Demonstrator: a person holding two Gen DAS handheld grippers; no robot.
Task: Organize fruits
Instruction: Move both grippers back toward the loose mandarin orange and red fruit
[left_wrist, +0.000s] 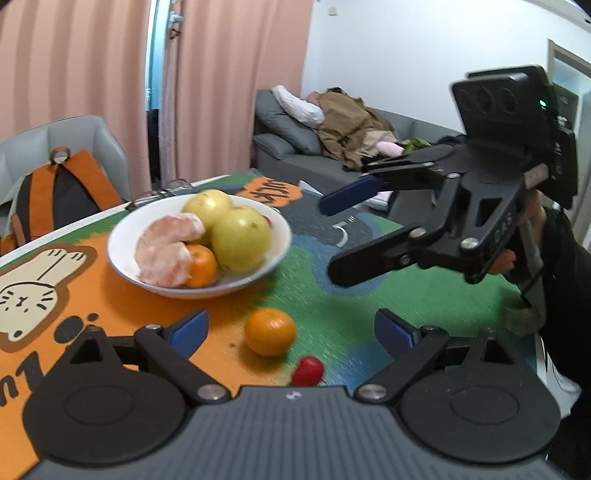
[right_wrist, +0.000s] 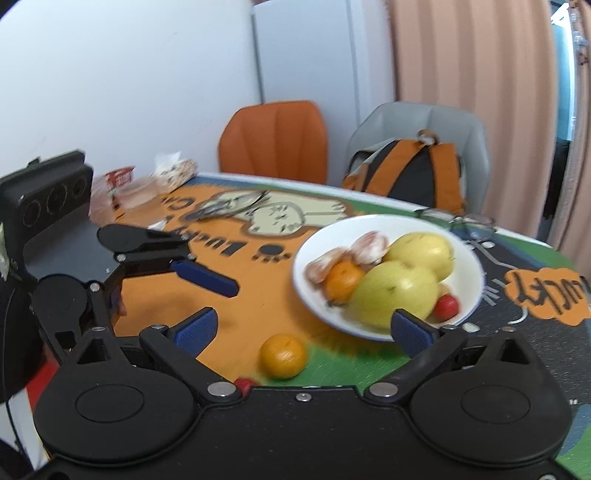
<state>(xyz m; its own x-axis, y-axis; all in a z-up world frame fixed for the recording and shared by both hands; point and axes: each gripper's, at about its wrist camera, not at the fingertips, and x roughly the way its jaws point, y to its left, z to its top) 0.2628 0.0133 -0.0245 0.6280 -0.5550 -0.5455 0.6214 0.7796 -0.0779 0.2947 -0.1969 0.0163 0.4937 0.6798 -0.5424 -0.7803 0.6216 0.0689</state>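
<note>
The white bowl (left_wrist: 199, 236) sits far left, already holding fruit; the loose orange (left_wrist: 270, 331) lies near it, right between the wide, empty fingers of the left gripper (left_wrist: 291, 328); the right gripper (left_wrist: 328, 240), also wide and empty, hovers farther right.

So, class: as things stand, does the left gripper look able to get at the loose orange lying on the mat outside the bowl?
Probably yes. The left gripper is open and empty, and the loose orange lies on the mat right between its fingers with nothing over it. The small red fruit sits close beside it and might get nudged.
</note>
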